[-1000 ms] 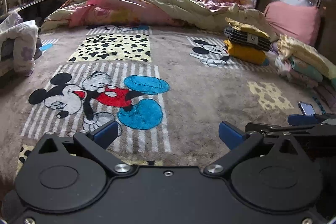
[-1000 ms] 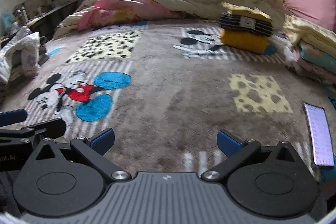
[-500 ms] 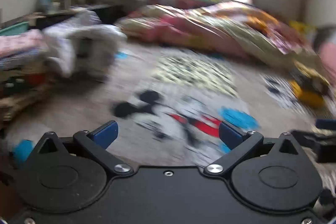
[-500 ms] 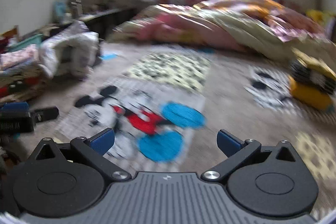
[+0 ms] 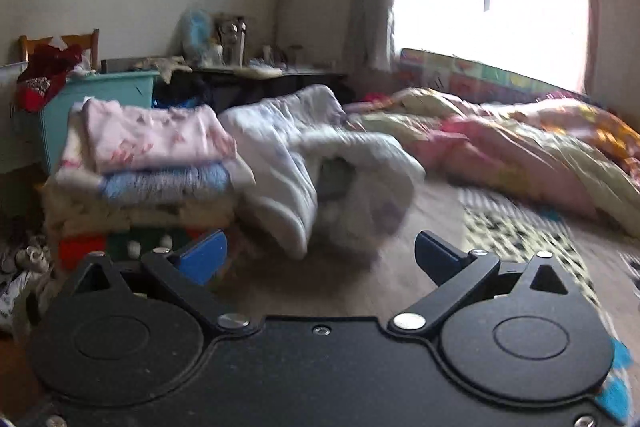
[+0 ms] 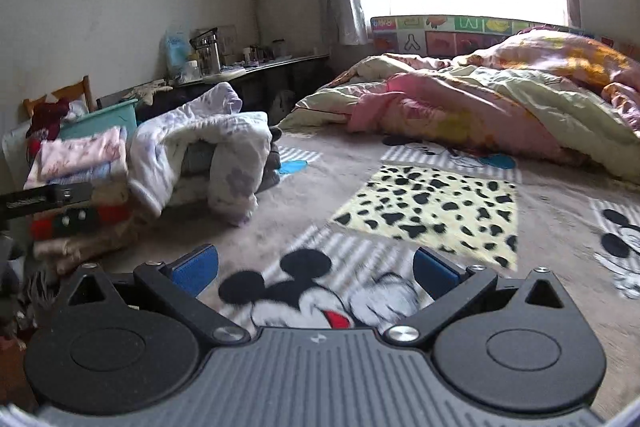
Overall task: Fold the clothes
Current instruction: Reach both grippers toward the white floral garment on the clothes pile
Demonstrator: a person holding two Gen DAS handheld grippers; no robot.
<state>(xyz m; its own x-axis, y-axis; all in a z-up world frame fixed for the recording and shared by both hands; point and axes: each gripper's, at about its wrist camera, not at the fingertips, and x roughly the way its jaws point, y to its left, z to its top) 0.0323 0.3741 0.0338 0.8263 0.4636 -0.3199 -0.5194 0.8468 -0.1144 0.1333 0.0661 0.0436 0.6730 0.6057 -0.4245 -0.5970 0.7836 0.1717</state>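
A crumpled white garment with pale purple flowers [image 5: 320,167] [image 6: 224,151] lies at the bed's left edge, draped over darker clothes. Beside it stands a pile of folded clothes [image 5: 148,167] [image 6: 80,163], pink on top, then blue, cream and red. My left gripper [image 5: 320,259] is open and empty, a short way in front of the white garment. My right gripper [image 6: 314,269] is open and empty over the cartoon-mouse blanket [image 6: 432,203], well to the right of the garment. The left gripper's side shows as a dark bar [image 6: 44,199] at the right wrist view's left edge.
A rumpled pink and yellow quilt [image 6: 500,95] [image 5: 520,147] fills the far side of the bed under the window. A teal cabinet [image 5: 100,103], a wooden chair with red clothes [image 5: 48,67] and a cluttered dark desk [image 6: 248,67] line the left wall.
Both grippers have swung left, from facing the bed's right side with the yellow and striped stack to facing the left edge with the white garment and folded pile. Both stayed open.
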